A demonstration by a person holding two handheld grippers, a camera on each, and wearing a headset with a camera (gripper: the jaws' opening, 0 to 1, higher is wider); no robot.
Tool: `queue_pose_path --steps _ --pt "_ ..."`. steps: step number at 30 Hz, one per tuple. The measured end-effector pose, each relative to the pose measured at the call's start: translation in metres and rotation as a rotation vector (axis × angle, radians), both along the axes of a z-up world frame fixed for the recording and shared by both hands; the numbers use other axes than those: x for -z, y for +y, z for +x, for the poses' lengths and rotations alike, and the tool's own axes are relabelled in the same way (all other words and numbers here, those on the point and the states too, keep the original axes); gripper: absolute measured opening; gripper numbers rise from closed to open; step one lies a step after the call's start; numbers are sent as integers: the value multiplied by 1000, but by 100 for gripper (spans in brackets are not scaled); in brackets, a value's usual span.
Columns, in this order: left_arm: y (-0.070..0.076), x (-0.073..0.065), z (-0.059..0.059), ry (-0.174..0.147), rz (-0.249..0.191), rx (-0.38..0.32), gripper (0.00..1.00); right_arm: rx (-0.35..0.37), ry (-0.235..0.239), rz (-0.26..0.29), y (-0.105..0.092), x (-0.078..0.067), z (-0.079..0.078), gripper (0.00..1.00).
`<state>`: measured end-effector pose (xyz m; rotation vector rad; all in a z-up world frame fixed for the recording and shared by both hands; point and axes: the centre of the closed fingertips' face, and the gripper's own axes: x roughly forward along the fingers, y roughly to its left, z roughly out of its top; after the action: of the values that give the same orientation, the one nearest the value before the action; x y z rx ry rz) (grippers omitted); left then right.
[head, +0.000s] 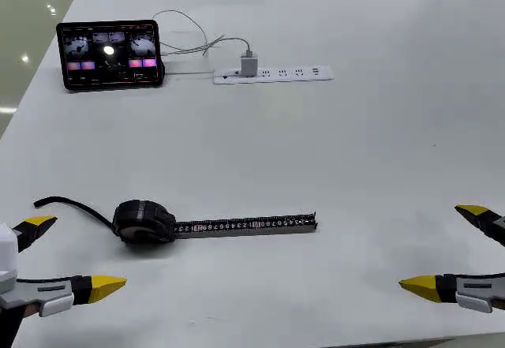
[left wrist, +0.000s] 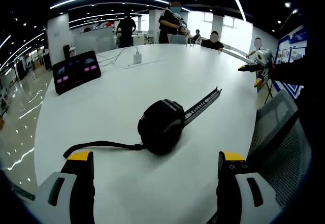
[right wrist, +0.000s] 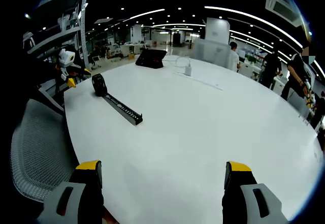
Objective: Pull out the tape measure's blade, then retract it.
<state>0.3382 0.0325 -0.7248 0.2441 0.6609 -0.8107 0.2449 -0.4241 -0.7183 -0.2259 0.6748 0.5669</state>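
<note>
A black tape measure (head: 144,222) lies on the white table (head: 316,143), its blade (head: 246,225) pulled out to the right and lying flat, with the end hook (head: 314,222) at mid-table. A black wrist strap (head: 67,204) trails to the left. My left gripper (head: 77,256) is open at the near left, just short of the case (left wrist: 161,125), touching nothing. At the near right my right gripper (head: 451,248) is open and empty, well apart from the blade tip (right wrist: 136,118). The case (right wrist: 99,84) is far off in the right gripper view.
A tablet (head: 110,54) with a lit screen stands at the far left. Beside it lies a white power strip (head: 272,73) with a charger (head: 248,65) and cables. Several people stand beyond the table (left wrist: 172,23). A mesh chair (right wrist: 35,148) is near the table edge.
</note>
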Motion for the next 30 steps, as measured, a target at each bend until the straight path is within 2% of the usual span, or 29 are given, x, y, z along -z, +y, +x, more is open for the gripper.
queue_pose_path --steps 3,9,16,20,21,23,25,27,28,30 --pt "-2 -1 0 0 2 4 99 0 6 11 0 0 -1 99" --pt "-8 -4 4 -14 9 11 99 -8 15 -3 -1 2 -2 99" --pt "-18 -14 13 -38 5 4 99 -59 10 -30 3 -4 9 99" --pt "-25 -20 16 -39 -11 1 99 -88 2 -47 6 -10 16 99" --pt "-26 -20 16 -33 -15 -4 99 -93 2 -50 6 -10 17 99" --pt "-27 -23 18 -42 -13 -12 99 -105 5 -66 7 -11 20 99" --pt "-29 -25 19 -32 -27 -31 99 -122 12 -92 8 -11 23 99" --pt "-31 -26 21 -37 -40 -46 99 -130 9 -92 11 -13 26 99" --pt "-31 -26 23 -49 -40 -59 99 -139 7 -95 13 -14 28 99" --pt "-32 -26 25 -45 -51 -86 99 -154 4 -98 16 -15 30 99"
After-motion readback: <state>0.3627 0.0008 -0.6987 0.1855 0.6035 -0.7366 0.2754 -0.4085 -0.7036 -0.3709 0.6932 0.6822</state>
